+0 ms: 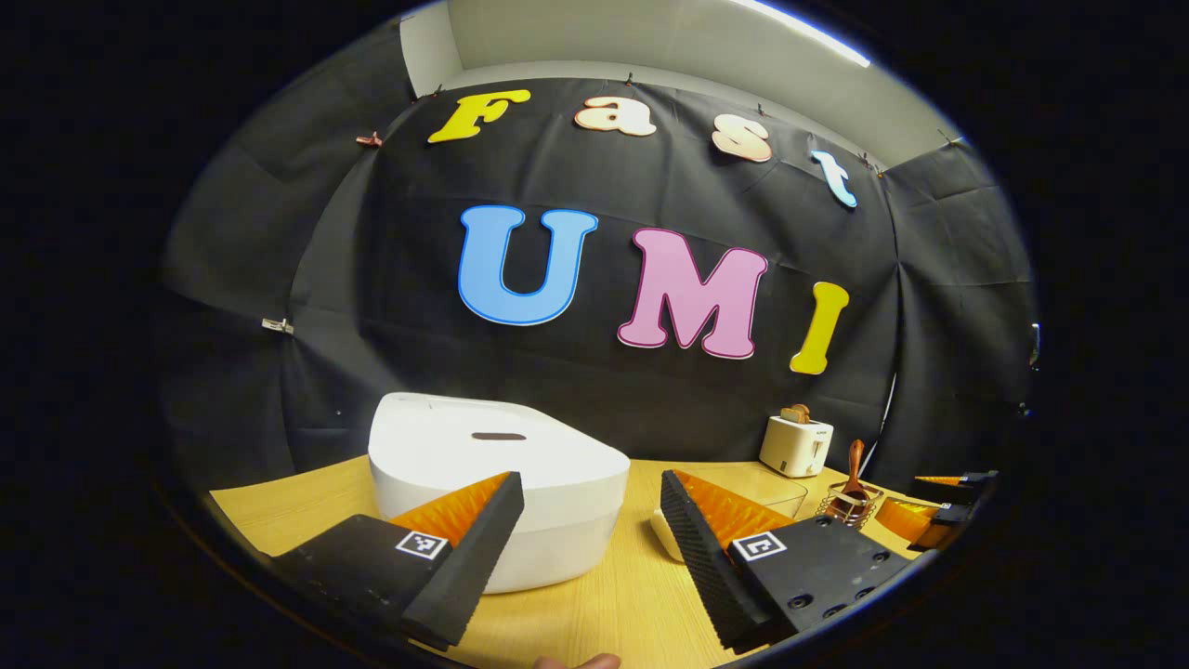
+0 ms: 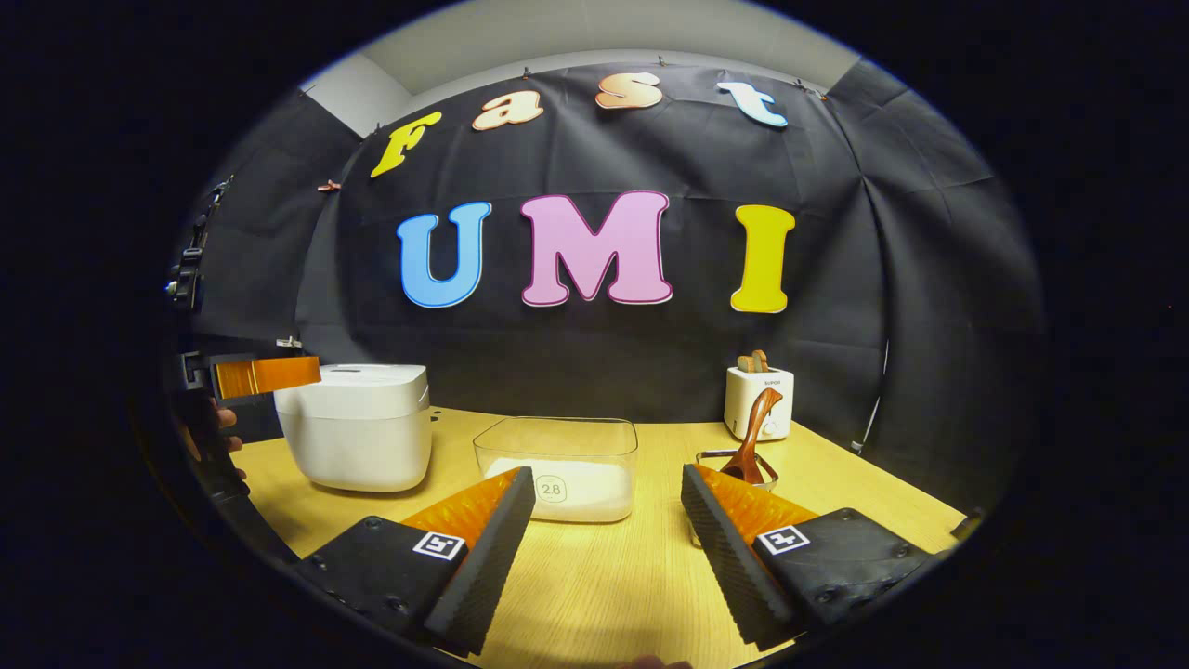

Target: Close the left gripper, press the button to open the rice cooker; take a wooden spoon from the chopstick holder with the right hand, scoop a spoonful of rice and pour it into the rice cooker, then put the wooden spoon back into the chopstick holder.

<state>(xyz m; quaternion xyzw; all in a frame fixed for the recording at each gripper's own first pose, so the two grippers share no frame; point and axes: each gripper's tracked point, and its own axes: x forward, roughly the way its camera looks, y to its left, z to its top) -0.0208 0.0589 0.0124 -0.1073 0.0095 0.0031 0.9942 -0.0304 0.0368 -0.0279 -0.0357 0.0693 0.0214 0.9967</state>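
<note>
A white rice cooker (image 1: 502,465) with its lid shut sits on the wooden table just beyond my left gripper (image 1: 593,502), which is open and empty. From the right gripper view the cooker (image 2: 358,423) stands at the left. A clear container of rice (image 2: 562,474) is straight ahead of my open, empty right gripper (image 2: 608,506). The wooden spoon (image 2: 751,432) stands upright in the wire chopstick holder (image 2: 734,457) just past the right finger. In the left gripper view the spoon (image 1: 853,465) and holder (image 1: 845,506) are at the right, beside the right gripper (image 1: 947,497).
A white toaster (image 2: 759,400) with bread slices stands at the back right by the cloth wall. The left gripper (image 2: 265,376) and the hand holding it appear at the left edge of the right gripper view. Bare table (image 2: 594,576) lies in front.
</note>
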